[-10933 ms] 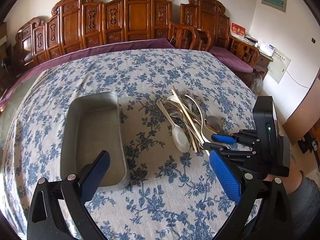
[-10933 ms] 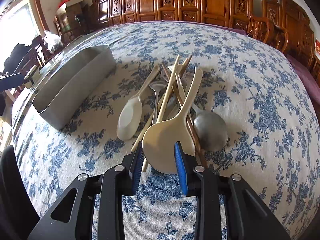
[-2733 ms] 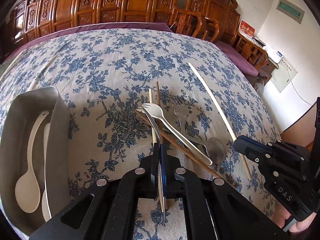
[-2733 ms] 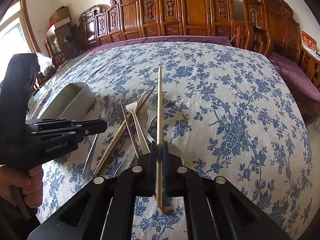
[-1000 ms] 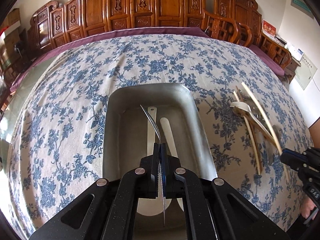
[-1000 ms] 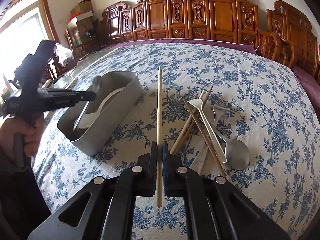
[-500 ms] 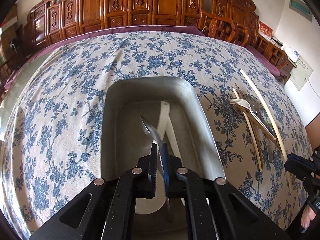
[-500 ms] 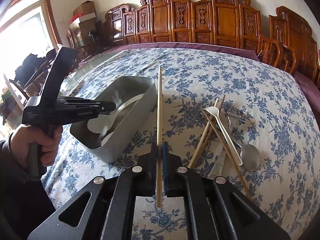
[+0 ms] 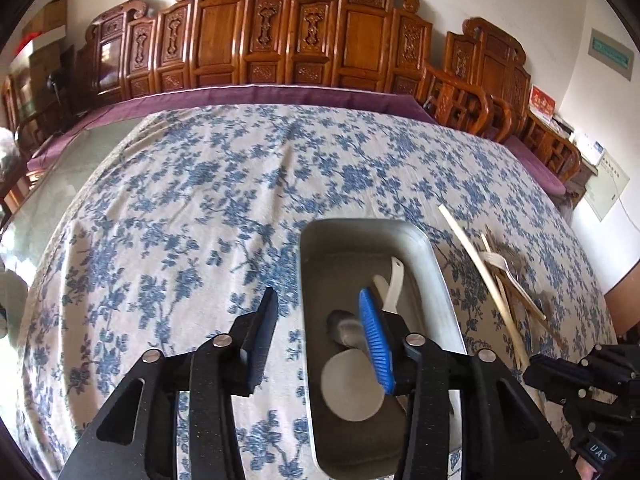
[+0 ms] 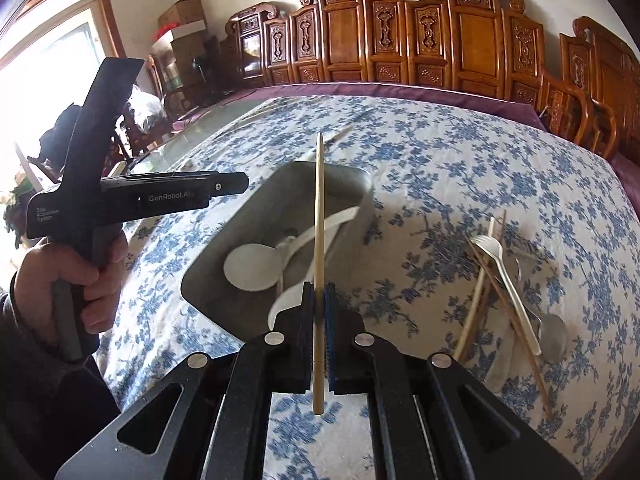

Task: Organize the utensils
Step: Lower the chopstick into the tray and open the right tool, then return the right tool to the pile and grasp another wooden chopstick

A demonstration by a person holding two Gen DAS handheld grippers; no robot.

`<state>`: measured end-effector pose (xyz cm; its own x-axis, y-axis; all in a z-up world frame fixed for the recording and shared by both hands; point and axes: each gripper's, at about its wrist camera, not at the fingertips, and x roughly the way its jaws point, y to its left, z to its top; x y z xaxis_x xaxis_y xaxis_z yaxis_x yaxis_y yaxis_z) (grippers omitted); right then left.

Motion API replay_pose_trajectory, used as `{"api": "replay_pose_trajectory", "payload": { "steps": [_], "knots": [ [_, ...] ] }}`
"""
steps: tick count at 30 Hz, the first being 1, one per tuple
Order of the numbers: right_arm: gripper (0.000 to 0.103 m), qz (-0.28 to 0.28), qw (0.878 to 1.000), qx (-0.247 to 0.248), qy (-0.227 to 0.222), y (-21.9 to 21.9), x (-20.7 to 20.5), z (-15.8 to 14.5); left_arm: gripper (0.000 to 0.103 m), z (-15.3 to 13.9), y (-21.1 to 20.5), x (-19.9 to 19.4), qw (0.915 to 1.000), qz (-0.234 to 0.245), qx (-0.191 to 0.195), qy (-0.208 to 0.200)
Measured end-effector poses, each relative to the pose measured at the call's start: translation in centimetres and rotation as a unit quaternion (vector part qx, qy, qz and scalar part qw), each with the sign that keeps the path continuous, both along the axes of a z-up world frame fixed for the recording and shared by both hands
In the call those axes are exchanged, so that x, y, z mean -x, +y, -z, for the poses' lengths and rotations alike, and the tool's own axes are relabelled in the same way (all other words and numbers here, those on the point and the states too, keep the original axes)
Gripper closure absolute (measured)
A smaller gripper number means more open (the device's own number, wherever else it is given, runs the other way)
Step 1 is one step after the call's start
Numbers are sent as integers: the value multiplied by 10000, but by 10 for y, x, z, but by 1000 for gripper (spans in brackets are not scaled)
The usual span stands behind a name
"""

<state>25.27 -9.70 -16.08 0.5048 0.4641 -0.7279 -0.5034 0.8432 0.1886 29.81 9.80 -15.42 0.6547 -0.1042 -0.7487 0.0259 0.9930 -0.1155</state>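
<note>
A grey metal tray (image 9: 432,264) (image 10: 256,208) sits on the blue-flowered tablecloth and holds white spoons (image 10: 250,266) and a metal spoon (image 9: 346,330). My left gripper (image 9: 320,336) is open and empty, its right finger over the tray's left part. My right gripper (image 10: 319,320) is shut on a pale chopstick (image 10: 319,220) that points out over the tray; the chopstick also shows in the left wrist view (image 9: 476,256). The remaining pile (image 10: 504,280) of chopsticks, a white fork and a metal spoon lies right of the tray.
Carved wooden chairs (image 9: 280,40) line the far edge of the table. The left gripper's body and the hand that holds it (image 10: 80,264) fill the left of the right wrist view. A window (image 10: 36,60) is at far left.
My left gripper has opened and let the metal spoon drop into the tray, then shifted left. My right gripper has carried the chopstick closer, over the tray.
</note>
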Motion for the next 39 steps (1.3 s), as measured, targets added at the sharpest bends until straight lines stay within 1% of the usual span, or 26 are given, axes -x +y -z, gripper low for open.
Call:
{"api": "replay_pose_trajectory", "payload": {
  "steps": [1, 3, 5, 10, 14, 18, 20, 26, 34, 39],
  "knots": [
    [97, -30, 10000, 6, -5, 7, -1, -1, 53, -1, 4, 0, 10000, -43, 18, -8],
    [97, -67, 10000, 39, -10, 18, -4, -2, 49, -5, 13, 0, 9999, -145, 79, -41],
    [97, -92, 10000, 36, 14, 26, -7, -1, 40, -7, 21, 0, 9997, -219, 115, -59],
    [97, -83, 9999, 43, 135, 47, -18, 5, 32, -9, 38, -1, 9990, -419, 108, -92],
    [97, -6, 9995, 25, 300, 57, -28, 16, 29, -10, 46, -2, 9985, -530, 37, -107],
    [97, 76, 9989, 105, 461, 66, -35, 31, 27, -9, 50, -3, 9982, -587, -29, -103],
    [97, 98, 9984, 107, 542, 68, -38, 37, 23, -9, 51, -4, 9982, -593, -30, -103],
    [96, 96, 9980, 107, 616, 72, -40, 47, 23, -8, 49, -4, 9984, -555, -32, -100],
    [96, -101, 9992, -107, 373, 63, -35, 34, 23, -7, 45, -3, 9987, -499, -6, -66],
    [96, -69, 10000, -14, 18, 33, -23, 18, 23, -8, 35, -1, 9992, -395, 16, -73]
  ]
}}
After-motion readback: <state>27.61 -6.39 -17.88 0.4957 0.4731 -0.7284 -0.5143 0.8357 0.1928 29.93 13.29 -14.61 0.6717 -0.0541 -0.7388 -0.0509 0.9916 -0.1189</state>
